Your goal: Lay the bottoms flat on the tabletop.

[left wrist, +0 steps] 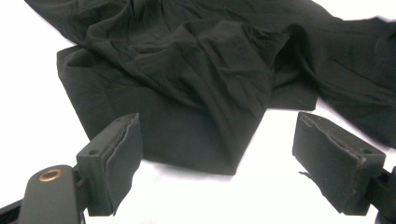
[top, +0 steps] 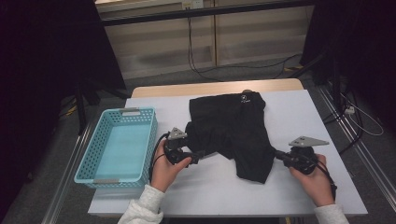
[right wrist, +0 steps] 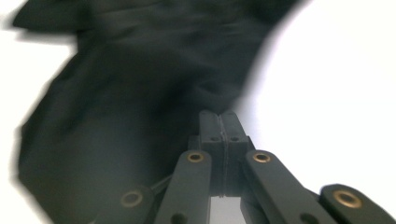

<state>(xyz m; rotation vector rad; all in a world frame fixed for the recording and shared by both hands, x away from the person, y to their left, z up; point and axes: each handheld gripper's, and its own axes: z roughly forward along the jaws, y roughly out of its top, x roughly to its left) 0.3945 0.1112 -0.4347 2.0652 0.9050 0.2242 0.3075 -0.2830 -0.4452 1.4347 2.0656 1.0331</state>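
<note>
On the white table (top: 299,116), a crumpled pair of black shorts (top: 233,130) is lying at the centre, its waistband pointing toward twelve o'clock and one leg trailing toward five o'clock. At the shorts' eight o'clock edge, the left gripper (top: 198,156) is resting with its jaws spread wide just short of a folded corner of fabric (left wrist: 219,158), touching nothing. At four o'clock, the right gripper (top: 279,155) is sitting with its jaws pressed together at the hem; whether cloth is caught between them cannot be told. At nine o'clock, a turquoise basket (top: 100,140) is standing beside the shorts.
</note>
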